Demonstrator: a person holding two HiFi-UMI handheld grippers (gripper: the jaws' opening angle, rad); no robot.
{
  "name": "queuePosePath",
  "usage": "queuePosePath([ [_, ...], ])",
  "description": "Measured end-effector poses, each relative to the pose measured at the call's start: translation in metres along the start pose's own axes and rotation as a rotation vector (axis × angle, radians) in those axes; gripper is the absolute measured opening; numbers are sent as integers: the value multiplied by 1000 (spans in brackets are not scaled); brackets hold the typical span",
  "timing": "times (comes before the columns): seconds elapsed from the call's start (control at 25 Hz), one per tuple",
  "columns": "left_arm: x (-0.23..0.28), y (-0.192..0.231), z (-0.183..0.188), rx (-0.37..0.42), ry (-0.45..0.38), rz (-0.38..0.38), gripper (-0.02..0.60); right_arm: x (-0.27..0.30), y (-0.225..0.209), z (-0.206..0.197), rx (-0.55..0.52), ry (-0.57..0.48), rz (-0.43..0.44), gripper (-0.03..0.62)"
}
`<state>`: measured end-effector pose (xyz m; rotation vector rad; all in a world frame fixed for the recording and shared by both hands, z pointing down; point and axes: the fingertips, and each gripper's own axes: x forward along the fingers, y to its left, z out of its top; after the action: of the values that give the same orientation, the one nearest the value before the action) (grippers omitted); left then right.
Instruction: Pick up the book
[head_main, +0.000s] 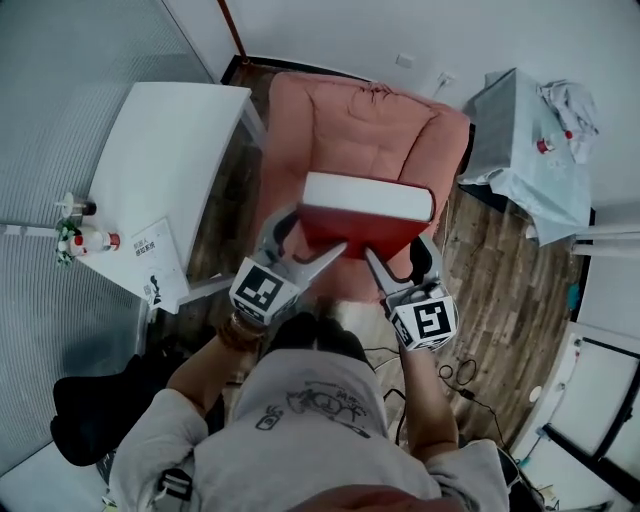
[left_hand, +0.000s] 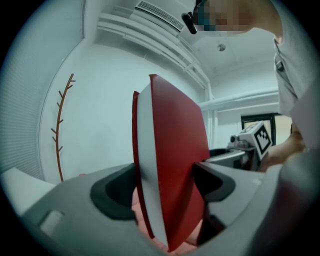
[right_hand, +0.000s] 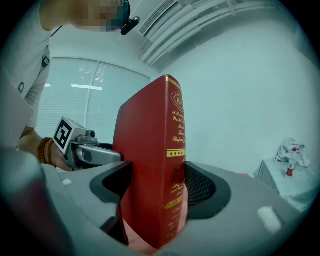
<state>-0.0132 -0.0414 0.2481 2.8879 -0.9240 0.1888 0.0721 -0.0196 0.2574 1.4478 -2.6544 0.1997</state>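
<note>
Closest to us are our own grey shirt (head_main: 310, 420) and forearms, with a beaded bracelet (head_main: 240, 330) on the left wrist. Just beyond them, the left gripper (head_main: 310, 240) and the right gripper (head_main: 398, 255) reach forward side by side, close to level, with their marker cubes facing up.

Both hold the red book (head_main: 362, 225), which hangs in the air clear of everything below. Its cover is turned toward us and the white page block shows along the upper edge. In the left gripper view the jaws pinch the book across its thickness at the page-edge side, a dark pad against each cover. In the right gripper view the jaws pinch it at the spine, with the gilt lettering standing between the pads. We judge that this thick hardback needs a grip at each end to share its weight and stop it swinging or falling open.

Under the book is the pink armchair (head_main: 340, 120), its seat bare, so the pick-up looks largely done. From here the grip only has to hold firm, since a slip at either end would tip the book toward the cushion.

Farther left stands a white table (head_main: 170, 150) carrying small bottles (head_main: 95, 240) and a booklet (head_main: 160, 260). Farther right, across the wooden floor (head_main: 490, 280), a grey-covered table (head_main: 500, 130) holds a crumpled cloth (head_main: 570, 105).
</note>
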Motion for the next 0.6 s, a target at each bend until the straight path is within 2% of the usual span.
queuePosePath([
  [0.4, -44, -38, 71, 32, -93, 0, 360, -47, 36, 69, -65, -58, -11, 337],
  [0.6, -61, -51, 91, 29, -103, 12, 359, -63, 51, 90, -86, -72, -11, 337],
])
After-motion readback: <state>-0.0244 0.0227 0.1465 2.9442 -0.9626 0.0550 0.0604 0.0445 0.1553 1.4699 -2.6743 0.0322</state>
